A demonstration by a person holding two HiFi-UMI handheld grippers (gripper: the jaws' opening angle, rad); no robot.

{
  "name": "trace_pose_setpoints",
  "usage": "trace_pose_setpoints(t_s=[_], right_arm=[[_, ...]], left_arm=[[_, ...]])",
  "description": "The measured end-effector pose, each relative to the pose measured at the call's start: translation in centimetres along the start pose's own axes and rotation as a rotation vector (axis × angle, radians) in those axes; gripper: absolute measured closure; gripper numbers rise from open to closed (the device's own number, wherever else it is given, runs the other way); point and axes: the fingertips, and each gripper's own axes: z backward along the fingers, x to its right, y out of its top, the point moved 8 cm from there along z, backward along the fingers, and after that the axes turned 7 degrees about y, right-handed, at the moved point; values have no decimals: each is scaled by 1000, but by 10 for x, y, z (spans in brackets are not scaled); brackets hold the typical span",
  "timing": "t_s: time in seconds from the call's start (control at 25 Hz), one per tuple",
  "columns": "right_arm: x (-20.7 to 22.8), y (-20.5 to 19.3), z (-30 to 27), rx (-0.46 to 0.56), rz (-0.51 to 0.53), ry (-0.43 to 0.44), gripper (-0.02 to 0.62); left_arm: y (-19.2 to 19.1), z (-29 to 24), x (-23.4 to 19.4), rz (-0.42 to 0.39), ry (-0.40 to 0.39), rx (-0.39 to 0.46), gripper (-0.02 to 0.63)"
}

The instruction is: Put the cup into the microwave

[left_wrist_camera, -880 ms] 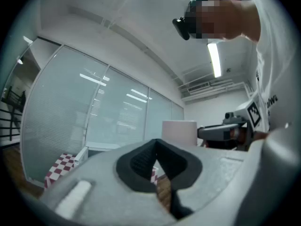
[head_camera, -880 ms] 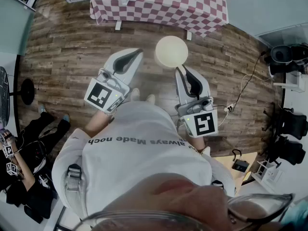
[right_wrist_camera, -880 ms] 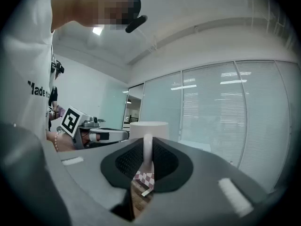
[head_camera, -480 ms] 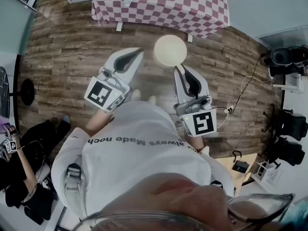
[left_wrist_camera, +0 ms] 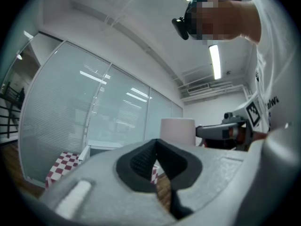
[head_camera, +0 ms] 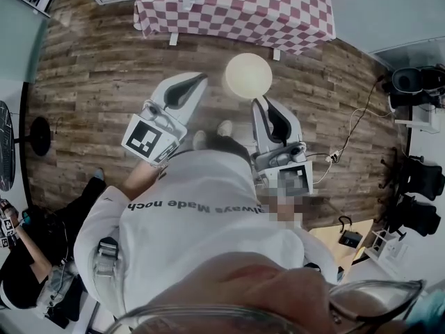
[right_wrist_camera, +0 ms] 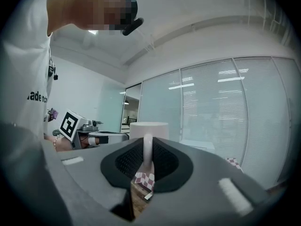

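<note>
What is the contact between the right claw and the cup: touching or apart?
Touching. The right gripper view shows the right claw shut on the handle of the cup, with no gap on either side.

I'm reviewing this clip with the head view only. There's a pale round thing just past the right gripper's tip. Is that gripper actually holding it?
Observer: Yes. The right gripper view shows the right gripper shut on the handle of the cup.
Operator: And the other one, is it carrying anything?
Observer: No. Its own view shows the left gripper with its jaws together and nothing between them.
Operator: Is the cup level or tipped?
Observer: Upright. Seen from the side in the left gripper view, its wall stands vertical and its rim looks level.
</note>
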Motion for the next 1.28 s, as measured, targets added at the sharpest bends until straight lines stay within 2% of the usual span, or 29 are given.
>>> trace_pose_setpoints(t_s=[0.32, 0.56, 0.96, 1.28], right_arm=[[18, -10, -17, 3, 0, -3, 554], [53, -14, -32, 22, 3, -5, 554], [157, -17, -57, 41, 6, -11, 555], [249, -14, -74, 62, 23, 14, 555]], left_arm=[[-9, -15, -15, 14, 8, -4, 601], [-6, -50, -25, 0, -5, 2, 601], [-8, -160, -47, -17, -23, -8, 601], [-5, -248, -57, -33, -4, -3, 601]])
